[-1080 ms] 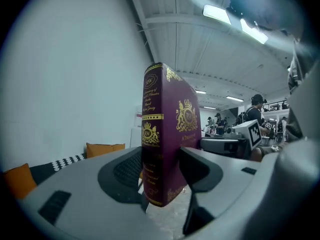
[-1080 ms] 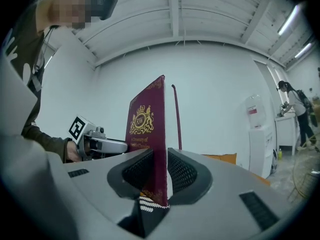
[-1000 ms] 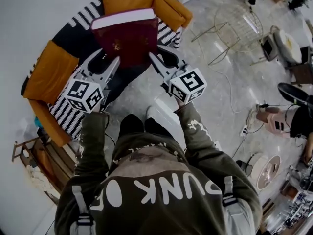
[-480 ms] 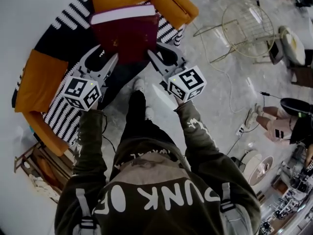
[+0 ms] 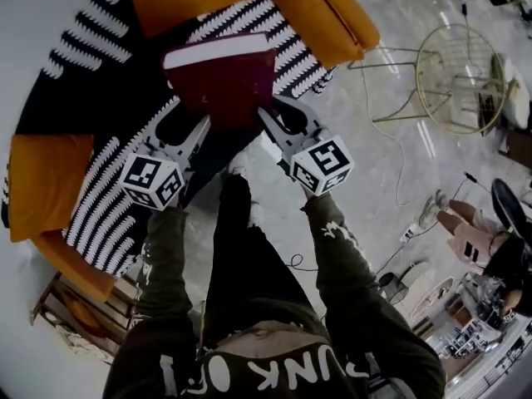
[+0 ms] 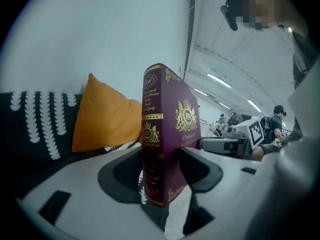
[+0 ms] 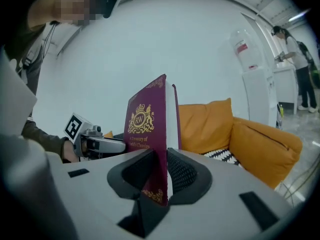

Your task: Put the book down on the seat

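Observation:
A thick maroon book (image 5: 220,81) with gold print and white page edges is held flat between both grippers, over the front of the black-and-white patterned seat (image 5: 116,90). My left gripper (image 5: 189,133) is shut on the spine side; in the left gripper view the book (image 6: 167,134) sits clamped at the left gripper (image 6: 162,171). My right gripper (image 5: 278,116) is shut on the opposite edge; in the right gripper view the book (image 7: 147,124) sits pinched at the right gripper (image 7: 161,176). Whether the book touches the seat is hidden.
Orange cushions sit at the sofa's right end (image 5: 324,15) and left end (image 5: 41,181). A wire-frame chair (image 5: 457,81) stands on the marble floor to the right. A person (image 5: 478,243) sits at the far right. A wooden crate (image 5: 75,322) lies lower left.
The person has stepped toward the sofa, and both grippers have carried the book further over the seat. Both grips on the book are unchanged.

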`<state>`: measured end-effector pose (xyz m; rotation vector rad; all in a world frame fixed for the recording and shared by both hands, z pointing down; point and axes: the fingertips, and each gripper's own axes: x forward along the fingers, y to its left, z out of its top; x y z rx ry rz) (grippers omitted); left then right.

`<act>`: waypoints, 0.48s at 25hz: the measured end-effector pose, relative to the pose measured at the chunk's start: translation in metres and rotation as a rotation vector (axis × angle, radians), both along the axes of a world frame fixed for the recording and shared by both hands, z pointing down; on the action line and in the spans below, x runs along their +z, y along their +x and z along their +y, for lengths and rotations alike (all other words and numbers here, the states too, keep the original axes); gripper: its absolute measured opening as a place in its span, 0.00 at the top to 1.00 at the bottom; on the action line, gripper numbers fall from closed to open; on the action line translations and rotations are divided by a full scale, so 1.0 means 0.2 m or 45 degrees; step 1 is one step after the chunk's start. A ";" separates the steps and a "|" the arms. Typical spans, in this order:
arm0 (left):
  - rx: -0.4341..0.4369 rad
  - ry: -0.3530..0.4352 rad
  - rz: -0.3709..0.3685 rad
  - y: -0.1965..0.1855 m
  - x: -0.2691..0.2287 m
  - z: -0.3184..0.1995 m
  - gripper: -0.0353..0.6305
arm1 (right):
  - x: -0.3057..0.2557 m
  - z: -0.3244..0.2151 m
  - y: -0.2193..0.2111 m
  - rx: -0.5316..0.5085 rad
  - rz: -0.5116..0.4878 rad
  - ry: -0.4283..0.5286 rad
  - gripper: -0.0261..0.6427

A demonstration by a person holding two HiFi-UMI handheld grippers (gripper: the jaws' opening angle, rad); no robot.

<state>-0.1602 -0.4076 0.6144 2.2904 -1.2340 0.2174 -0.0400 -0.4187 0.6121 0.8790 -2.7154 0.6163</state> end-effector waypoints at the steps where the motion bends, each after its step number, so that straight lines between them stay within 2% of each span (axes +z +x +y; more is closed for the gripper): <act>1: -0.008 -0.021 0.003 -0.01 0.11 -0.05 0.62 | 0.10 -0.05 -0.01 -0.002 0.009 -0.021 0.81; 8: -0.001 -0.190 -0.008 -0.05 0.85 -0.30 0.62 | 0.84 -0.31 -0.06 -0.013 0.074 -0.193 0.81; 12: 0.020 -0.276 -0.027 -0.07 1.11 -0.34 0.62 | 1.09 -0.36 -0.08 -0.035 0.119 -0.268 0.81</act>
